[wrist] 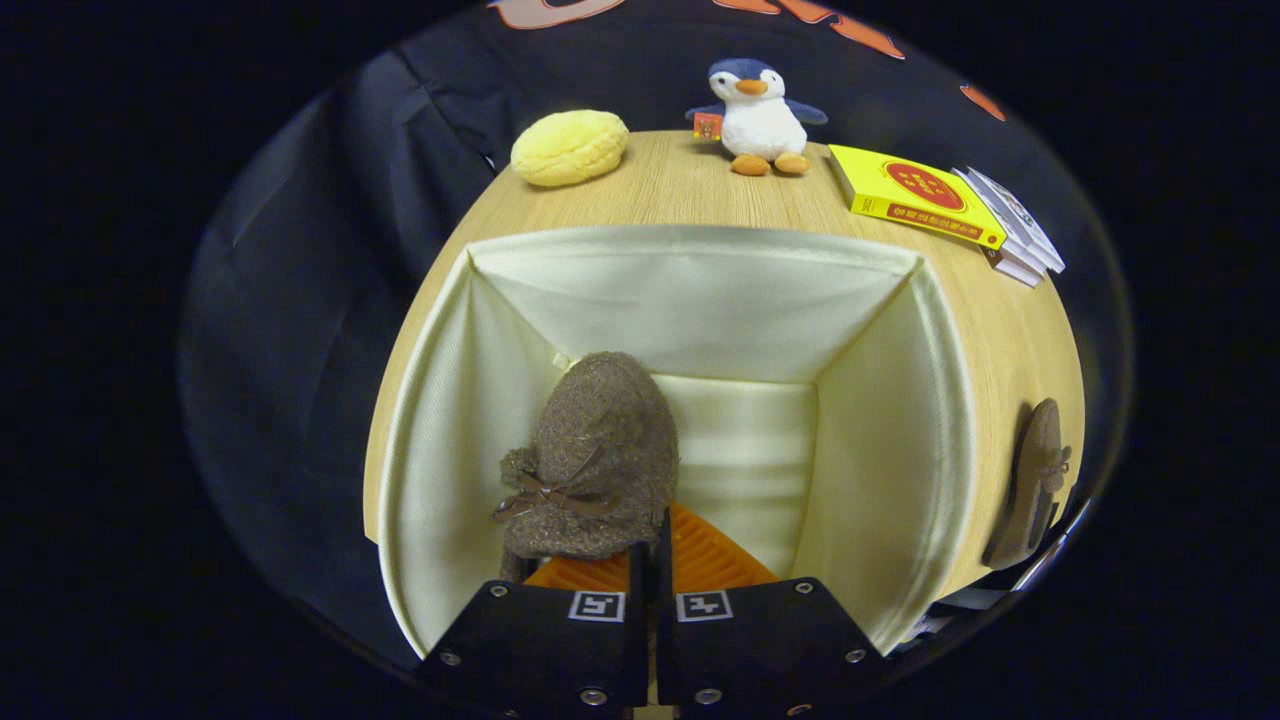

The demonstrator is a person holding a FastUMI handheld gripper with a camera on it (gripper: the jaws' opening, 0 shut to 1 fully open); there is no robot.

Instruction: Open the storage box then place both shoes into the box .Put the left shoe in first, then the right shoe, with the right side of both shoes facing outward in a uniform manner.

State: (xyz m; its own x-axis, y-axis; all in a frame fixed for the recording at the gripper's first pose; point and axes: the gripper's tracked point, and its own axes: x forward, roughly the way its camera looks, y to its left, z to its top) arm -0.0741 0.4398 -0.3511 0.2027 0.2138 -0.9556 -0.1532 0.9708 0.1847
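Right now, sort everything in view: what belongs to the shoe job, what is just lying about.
Job:
- storage box, open
- shoe inside the box, gripped at its heel
- second shoe on the table right of the box
- hand-held gripper, fingers closed on the first shoe

Lying about:
- penguin plush
- yellow bun-shaped thing
- yellow book
- stacked books

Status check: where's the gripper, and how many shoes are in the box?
Gripper shut on brown shoe, lowered inside open cream storage box. Second shoe on table, outside box's right wall. Nothing blocking.
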